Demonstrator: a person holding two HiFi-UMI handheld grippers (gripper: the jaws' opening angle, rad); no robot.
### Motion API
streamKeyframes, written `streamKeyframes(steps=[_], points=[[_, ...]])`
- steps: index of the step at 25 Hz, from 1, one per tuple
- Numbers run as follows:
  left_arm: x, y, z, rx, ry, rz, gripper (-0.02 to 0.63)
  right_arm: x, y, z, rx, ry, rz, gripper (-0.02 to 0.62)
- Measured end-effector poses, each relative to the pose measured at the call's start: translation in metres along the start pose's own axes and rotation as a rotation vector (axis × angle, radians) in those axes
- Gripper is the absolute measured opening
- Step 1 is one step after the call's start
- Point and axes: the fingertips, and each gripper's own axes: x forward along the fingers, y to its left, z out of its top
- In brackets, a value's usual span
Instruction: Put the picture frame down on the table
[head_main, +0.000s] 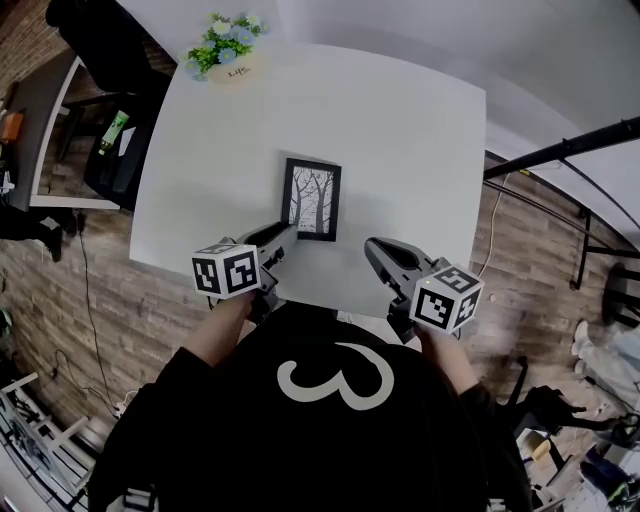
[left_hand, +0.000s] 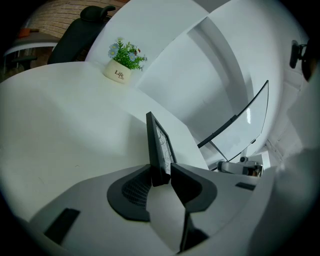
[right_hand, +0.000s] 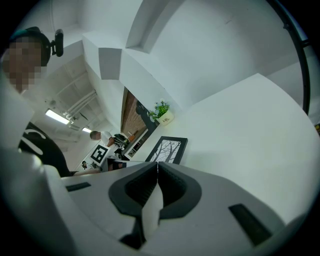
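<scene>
A black picture frame (head_main: 311, 199) holding a print of bare trees is over the near middle of the white table (head_main: 410, 120), face up. My left gripper (head_main: 284, 233) is shut on its near left corner. In the left gripper view the frame (left_hand: 159, 142) shows edge-on, pinched between the two jaws (left_hand: 162, 173). I cannot tell whether it rests flat on the tabletop. My right gripper (head_main: 371, 246) hovers by the table's near edge, right of the frame, shut on nothing (right_hand: 157, 167). From there the frame (right_hand: 168, 149) appears ahead to the left.
A small white pot of flowers (head_main: 231, 55) stands at the table's far left corner (left_hand: 120, 72). A desk and a dark chair (head_main: 105, 150) stand left of the table. A black stand's legs (head_main: 560, 160) reach in from the right over the wooden floor.
</scene>
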Motion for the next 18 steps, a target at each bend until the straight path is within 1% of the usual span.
streamKeyframes(steps=[16, 18], points=[[0.008, 0.011, -0.005, 0.071, 0.072, 0.088, 0.143, -0.012, -0.015, 0.002, 0.026, -0.039, -0.036, 0.023], [0.009, 0.013, -0.007, 0.088, 0.091, 0.1, 0.165, -0.013, -0.013, 0.003, 0.025, -0.042, -0.036, 0.025]])
